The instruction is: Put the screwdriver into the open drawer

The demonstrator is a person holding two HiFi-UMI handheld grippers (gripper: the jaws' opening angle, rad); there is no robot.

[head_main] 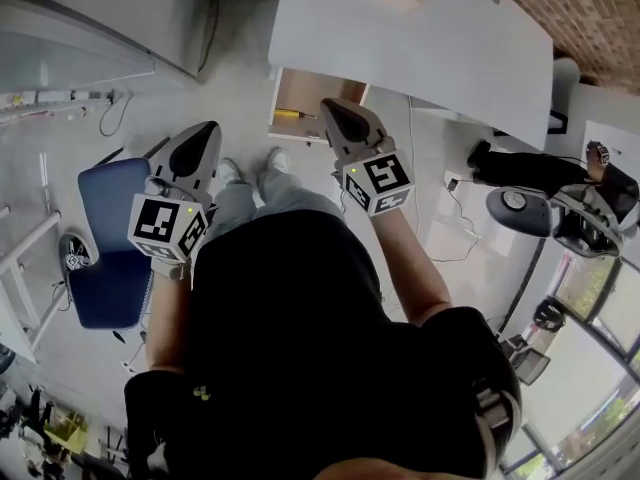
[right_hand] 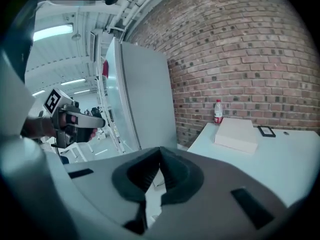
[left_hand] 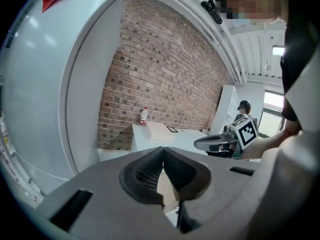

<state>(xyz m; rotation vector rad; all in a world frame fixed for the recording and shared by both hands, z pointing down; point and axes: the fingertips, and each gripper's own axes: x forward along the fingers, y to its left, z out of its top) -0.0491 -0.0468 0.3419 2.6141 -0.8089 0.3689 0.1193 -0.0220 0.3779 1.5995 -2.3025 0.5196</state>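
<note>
Head view: the drawer [head_main: 300, 96] shows only in part; the desk [head_main: 430, 48] overlaps its upper edge and the right gripper [head_main: 332, 108] covers its right side. A yellow object [head_main: 287, 114] inside is too small to identify. The blue chair [head_main: 105, 248] is partly hidden behind the left gripper [head_main: 207, 134]. Right gripper view: the bottle [right_hand: 218, 112] label is too small to read.

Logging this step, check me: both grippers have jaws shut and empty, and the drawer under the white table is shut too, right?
No: the head view shows the drawer under the white table pulled open. The rest stands: the left gripper and right gripper both have jaws shut and empty.
</note>
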